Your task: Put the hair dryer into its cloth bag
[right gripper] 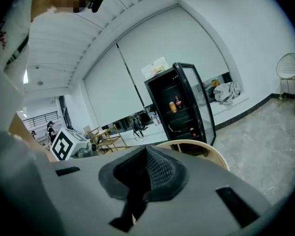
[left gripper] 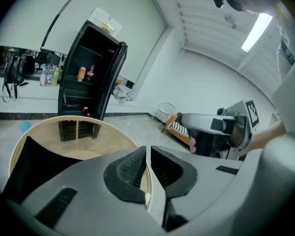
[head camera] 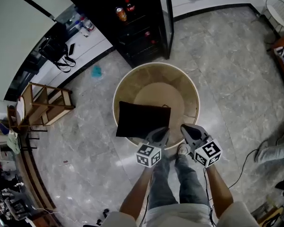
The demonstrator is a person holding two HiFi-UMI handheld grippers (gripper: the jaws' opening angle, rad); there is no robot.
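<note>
Round table (head camera: pixel 191 86) bears the black bag (head camera: pixel 142 119), near its front edge; no dryer shows, so likely it is inside, with little left but closing; left gripper (head camera: pixel 158 135) jaws a crack apart, empty; right gripper (head camera: pixel 190 131) clenched, empty.

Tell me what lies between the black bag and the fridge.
Only bare table, out to its far rim. Nothing stands between the bag and the fridge; the head view shows it best.
</note>
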